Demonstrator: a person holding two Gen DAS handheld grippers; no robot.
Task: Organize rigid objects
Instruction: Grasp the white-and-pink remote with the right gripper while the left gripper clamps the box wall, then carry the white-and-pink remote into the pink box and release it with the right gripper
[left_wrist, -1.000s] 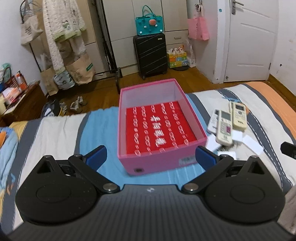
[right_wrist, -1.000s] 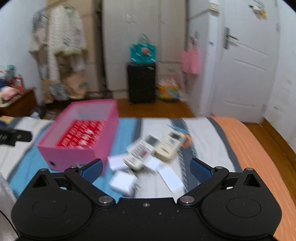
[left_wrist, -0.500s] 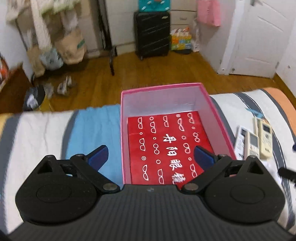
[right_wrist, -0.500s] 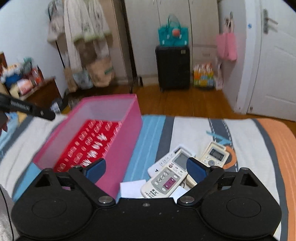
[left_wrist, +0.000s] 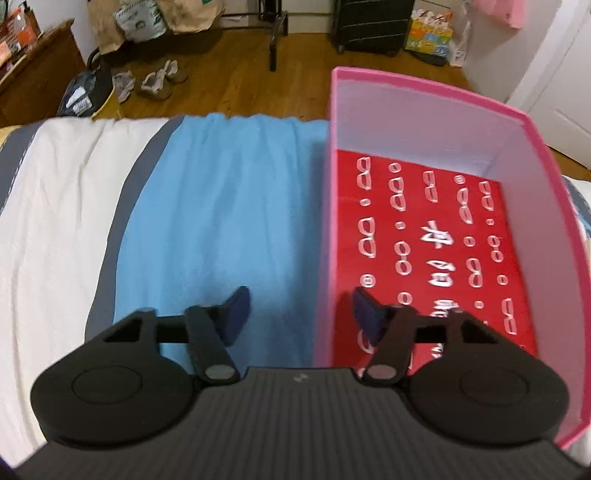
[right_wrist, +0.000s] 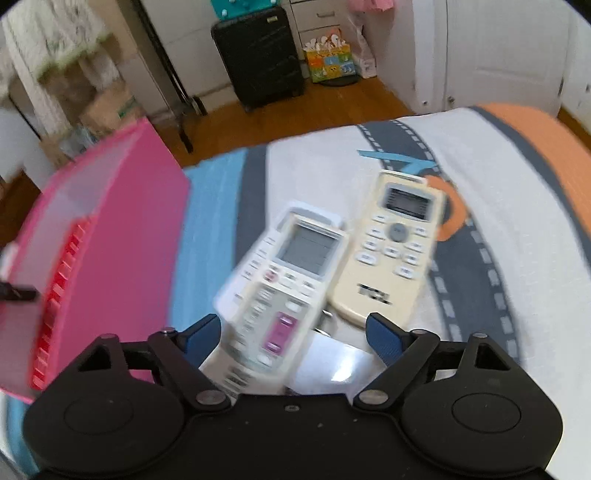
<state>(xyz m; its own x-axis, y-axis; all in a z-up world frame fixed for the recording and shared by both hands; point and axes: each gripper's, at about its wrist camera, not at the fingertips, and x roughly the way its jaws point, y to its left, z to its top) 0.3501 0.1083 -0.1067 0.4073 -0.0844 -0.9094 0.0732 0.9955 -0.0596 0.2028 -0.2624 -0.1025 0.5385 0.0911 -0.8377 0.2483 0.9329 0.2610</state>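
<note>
Where both hovered wider before, left tongs (left_wrist: 299, 314) astride pink box (left_wrist: 327, 229) wall.

The pink box (left_wrist: 546, 192) looks like matt cardboard with a smooth red printed liner (left_wrist: 436, 251). The two remotes (right_wrist: 280, 280) (right_wrist: 395, 243) are smooth plastic. The bed (left_wrist: 221, 206) wears soft, wrinkled cloth. The floor (left_wrist: 229, 85) is polished wood. The left gripper (left_wrist: 297, 314) is matt black plastic with ribbed blue pads (left_wrist: 236, 314).
</note>
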